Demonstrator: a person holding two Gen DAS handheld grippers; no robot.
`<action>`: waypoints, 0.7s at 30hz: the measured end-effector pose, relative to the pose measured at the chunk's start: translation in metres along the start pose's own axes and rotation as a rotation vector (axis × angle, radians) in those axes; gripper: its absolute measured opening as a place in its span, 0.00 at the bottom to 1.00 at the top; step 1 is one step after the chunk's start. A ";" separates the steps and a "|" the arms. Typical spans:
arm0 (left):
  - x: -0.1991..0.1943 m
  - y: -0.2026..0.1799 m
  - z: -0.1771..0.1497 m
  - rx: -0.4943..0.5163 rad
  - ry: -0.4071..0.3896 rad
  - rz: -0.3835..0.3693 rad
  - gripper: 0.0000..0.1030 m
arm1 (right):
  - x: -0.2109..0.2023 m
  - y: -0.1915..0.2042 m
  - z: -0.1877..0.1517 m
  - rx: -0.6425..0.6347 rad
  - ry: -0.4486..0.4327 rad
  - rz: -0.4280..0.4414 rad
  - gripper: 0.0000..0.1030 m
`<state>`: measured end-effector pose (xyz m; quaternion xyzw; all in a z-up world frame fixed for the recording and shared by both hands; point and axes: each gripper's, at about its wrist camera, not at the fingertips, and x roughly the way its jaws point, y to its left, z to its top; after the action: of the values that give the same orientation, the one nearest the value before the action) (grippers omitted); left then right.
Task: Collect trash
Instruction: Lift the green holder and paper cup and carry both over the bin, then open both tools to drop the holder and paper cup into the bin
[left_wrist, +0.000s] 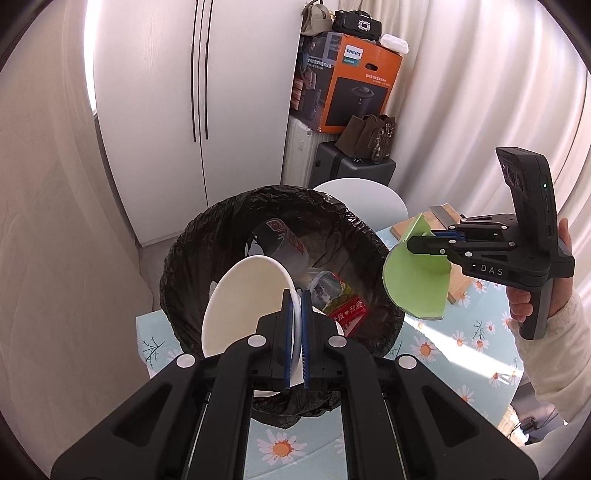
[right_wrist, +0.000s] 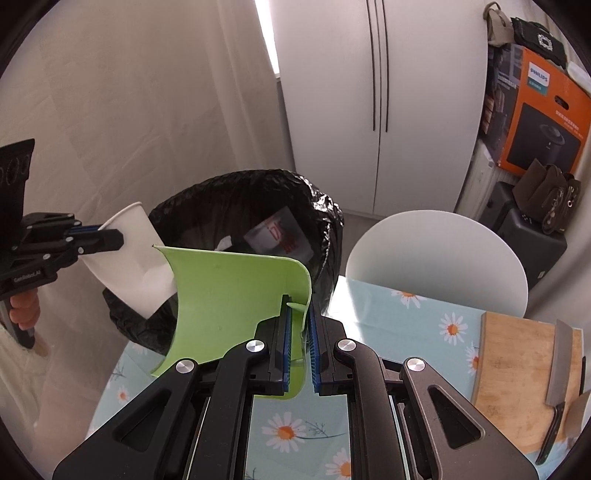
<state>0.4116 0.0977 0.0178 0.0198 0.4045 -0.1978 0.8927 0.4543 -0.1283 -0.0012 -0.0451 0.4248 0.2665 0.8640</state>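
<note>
Left wrist view, left claw (left_wrist: 295, 295) pinching smooth white paper cup (left_wrist: 247, 299), right claw (left_wrist: 428, 238) clamping bent green sheet (left_wrist: 413, 284)

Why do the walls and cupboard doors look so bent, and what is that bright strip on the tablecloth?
Left wrist view: a fisheye lens bows the cupboard and darkens the corners; sunlight puts a glaring strip on the tablecloth and the bin bag glints. Right wrist view: same bending on the cupboard, a washed-out window strip at the top, yet the knife stays sharp.
</note>
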 end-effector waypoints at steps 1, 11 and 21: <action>0.002 0.003 0.000 0.001 0.001 0.001 0.04 | 0.004 0.002 0.003 -0.004 0.002 -0.001 0.08; 0.004 0.007 -0.003 0.049 -0.071 0.076 0.78 | 0.019 0.026 0.017 -0.091 -0.058 -0.070 0.71; -0.016 -0.002 -0.020 -0.011 -0.108 0.102 0.94 | 0.007 0.015 -0.002 -0.038 -0.029 -0.087 0.79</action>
<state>0.3875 0.1051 0.0163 0.0246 0.3554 -0.1506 0.9222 0.4488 -0.1134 -0.0061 -0.0761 0.4044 0.2377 0.8799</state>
